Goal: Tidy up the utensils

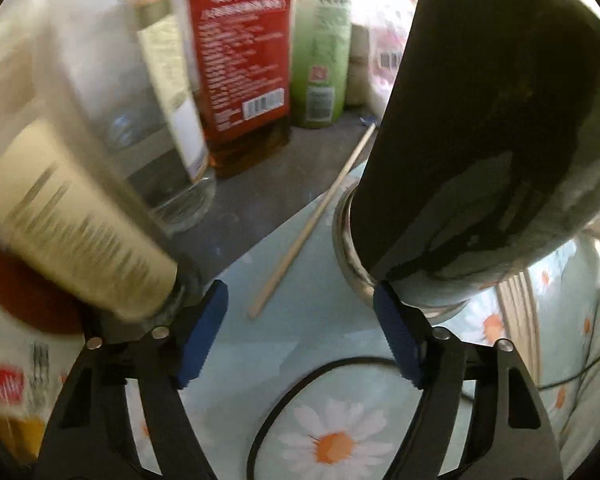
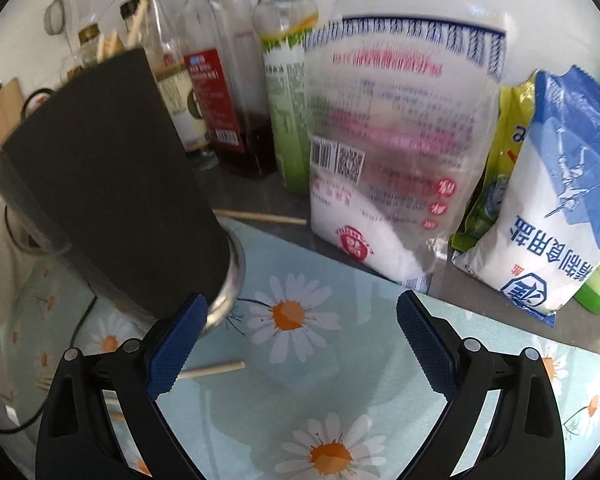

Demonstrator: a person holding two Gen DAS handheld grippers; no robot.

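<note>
A tall dark utensil holder [image 2: 112, 184] with a metal base stands on the daisy-print cloth [image 2: 340, 280]; several chopsticks [image 2: 138, 20] stick out of its top. It also shows in the left wrist view [image 1: 488, 128]. One loose wooden chopstick [image 1: 316, 216] lies on the counter beside the holder, just ahead of my open, empty left gripper [image 1: 300, 332]. Another chopstick [image 2: 260, 216] lies behind the holder near the sugar bag. A third chopstick [image 2: 216, 369] lies on the cloth by my open, empty right gripper [image 2: 300, 340].
Sauce bottles [image 2: 224, 80] and a green bottle [image 2: 288, 112] stand along the back. A clear sugar bag [image 2: 384, 152] and a blue-white salt bag [image 2: 556, 208] stand to the right. A black cable [image 1: 300, 392] loops on the cloth. Close bottles [image 1: 80, 216] crowd the left gripper's left side.
</note>
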